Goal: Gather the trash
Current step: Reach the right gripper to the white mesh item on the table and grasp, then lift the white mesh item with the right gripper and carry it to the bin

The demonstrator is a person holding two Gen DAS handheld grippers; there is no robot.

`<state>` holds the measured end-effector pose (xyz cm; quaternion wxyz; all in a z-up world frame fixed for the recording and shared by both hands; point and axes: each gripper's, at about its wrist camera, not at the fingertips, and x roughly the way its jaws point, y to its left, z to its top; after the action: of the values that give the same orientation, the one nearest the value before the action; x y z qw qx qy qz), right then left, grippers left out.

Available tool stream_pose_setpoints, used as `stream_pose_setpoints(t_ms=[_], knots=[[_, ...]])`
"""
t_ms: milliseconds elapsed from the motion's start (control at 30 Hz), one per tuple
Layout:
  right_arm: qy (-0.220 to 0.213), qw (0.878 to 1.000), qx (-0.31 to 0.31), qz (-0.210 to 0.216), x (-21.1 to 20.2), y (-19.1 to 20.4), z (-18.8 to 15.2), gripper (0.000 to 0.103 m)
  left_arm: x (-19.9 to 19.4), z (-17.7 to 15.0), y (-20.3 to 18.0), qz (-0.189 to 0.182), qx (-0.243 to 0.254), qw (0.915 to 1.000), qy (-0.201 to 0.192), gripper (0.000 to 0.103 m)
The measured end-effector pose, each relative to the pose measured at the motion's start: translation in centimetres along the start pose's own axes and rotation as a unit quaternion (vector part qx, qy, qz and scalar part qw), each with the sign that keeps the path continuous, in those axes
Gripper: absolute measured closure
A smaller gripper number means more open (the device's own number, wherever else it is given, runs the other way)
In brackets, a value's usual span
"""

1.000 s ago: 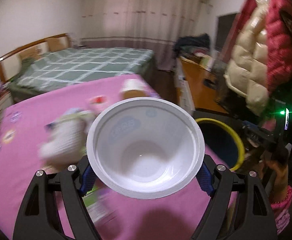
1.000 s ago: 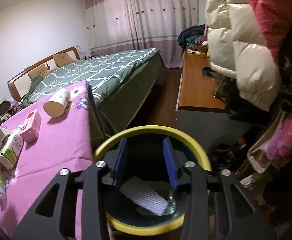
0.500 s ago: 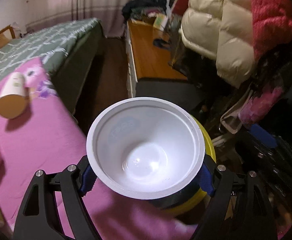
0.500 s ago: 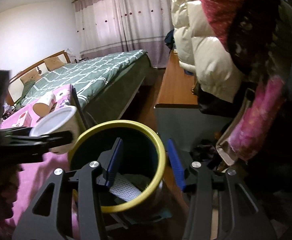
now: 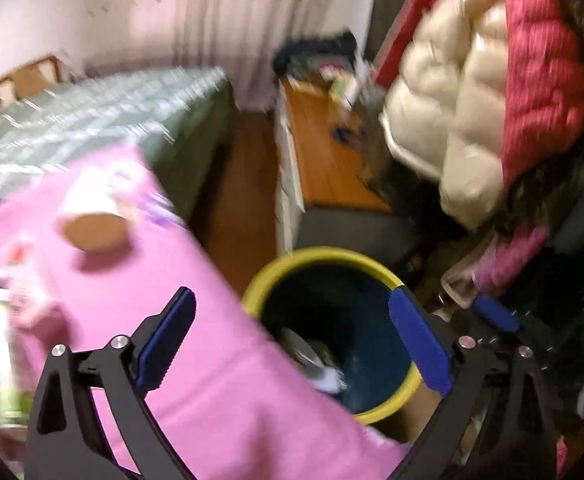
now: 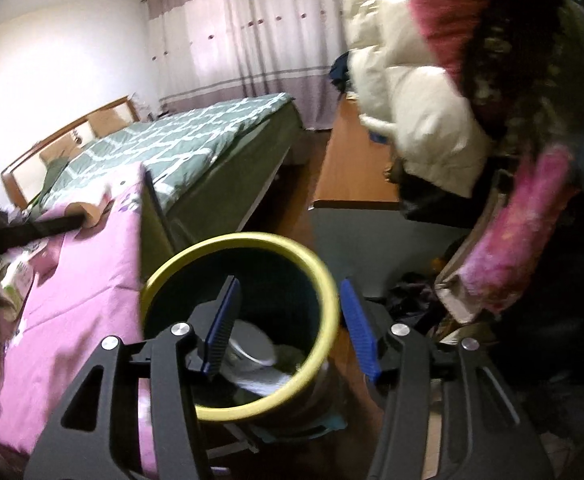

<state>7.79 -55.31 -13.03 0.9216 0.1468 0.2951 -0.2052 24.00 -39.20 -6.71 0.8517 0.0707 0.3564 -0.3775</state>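
Left gripper [image 5: 292,340] — jaws spread wide, having just been opening, nothing between them; poised over the edge of the pink cloth [image 5: 139,280] and the bin's mouth. Right gripper [image 6: 289,326] — jaws parted about halfway, having just been opening; they straddle the bin's rim without pressing on it. Yellow-rimmed bin [image 6: 312,264] — stands on the floor against the cloth's edge. White bowl [image 6: 251,348] — lies tilted inside the bin atop other rubbish. Paper cup [image 5: 91,216] — on its side on the cloth; blurred, apparently empty.
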Motion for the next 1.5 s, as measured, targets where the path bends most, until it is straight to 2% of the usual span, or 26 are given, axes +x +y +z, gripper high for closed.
stream_pose_setpoints(t_ms=[167,267,300,367,400,467,533,667,767,833,900,1033,1133,1233,1333,1400,1500], knots=[[0.013,0.998,-0.042,0.033,1.1,5.4,0.2,0.053,-7.1,-0.4,7.2,0.080,-0.028,0.9943,-0.064,0.005],[0.021,0.995,-0.072,0.059,1.7,9.4,0.1,0.053,-10.7,-1.7,12.8,0.137,-0.063,0.9845,-0.090,0.005],[0.023,0.994,-0.079,0.065,1.8,10.3,0.0,0.053,-12.0,-2.5,15.4,0.168,-0.080,0.9779,-0.096,0.005],[0.029,0.991,-0.104,0.083,2.1,13.4,-0.2,0.053,-13.4,-3.7,18.6,0.200,-0.100,0.9695,-0.101,0.005],[0.031,0.989,-0.115,0.091,2.1,14.9,-0.3,0.053,-14.3,-4.8,21.1,0.226,-0.117,0.9615,-0.103,0.005],[0.035,0.985,-0.130,0.106,2.2,17.3,-0.6,0.053,-15.3,-6.1,24.2,0.255,-0.135,0.9519,-0.104,0.005],[0.040,0.980,-0.149,0.123,2.3,19.9,-1.0,0.053,-16.2,-8.1,28.1,0.289,-0.159,0.9383,-0.104,0.005],[0.047,0.971,-0.176,0.154,2.2,24.8,-1.7,0.053,-16.4,-11.2,33.2,0.336,-0.191,0.9167,-0.101,0.005],[0.046,0.966,-0.186,0.172,2.0,27.5,-1.7,0.053,-16.8,-13.0,36.1,0.335,-0.228,0.9092,-0.096,0.005],[0.040,0.962,-0.189,0.192,1.4,29.3,-1.4,0.053,-17.1,-13.7,37.6,0.341,-0.254,0.9005,-0.091,0.005],[0.031,0.957,-0.194,0.212,0.8,31.3,-1.0,0.053,-17.5,-14.5,38.4,0.358,-0.264,0.8910,-0.089,0.005],[0.021,0.948,-0.203,0.246,-0.3,34.5,-0.4,0.053,-18.4,-15.5,39.2,0.379,-0.276,0.8782,-0.094,0.005],[0.024,0.940,-0.220,0.259,-0.5,37.0,-0.7,0.053,-18.7,-15.4,39.0,0.391,-0.280,0.8717,-0.094,0.005],[0.039,0.938,-0.232,0.256,0.3,38.9,-1.3,0.054,-18.7,-15.4,39.1,0.395,-0.282,0.8700,-0.091,0.005],[0.057,0.937,-0.234,0.255,1.1,39.8,-1.7,0.063,-18.6,-15.4,39.3,0.395,-0.285,0.8689,-0.088,0.005],[0.070,0.935,-0.235,0.257,1.6,40.1,-1.9,0.080,-18.6,-15.3,39.2,0.395,-0.287,0.8686,-0.087,0.005],[0.086,0.929,-0.229,0.276,1.9,39.8,-2.1,0.097,-18.3,-15.4,39.5,0.394,-0.289,0.8686,-0.084,0.005]])
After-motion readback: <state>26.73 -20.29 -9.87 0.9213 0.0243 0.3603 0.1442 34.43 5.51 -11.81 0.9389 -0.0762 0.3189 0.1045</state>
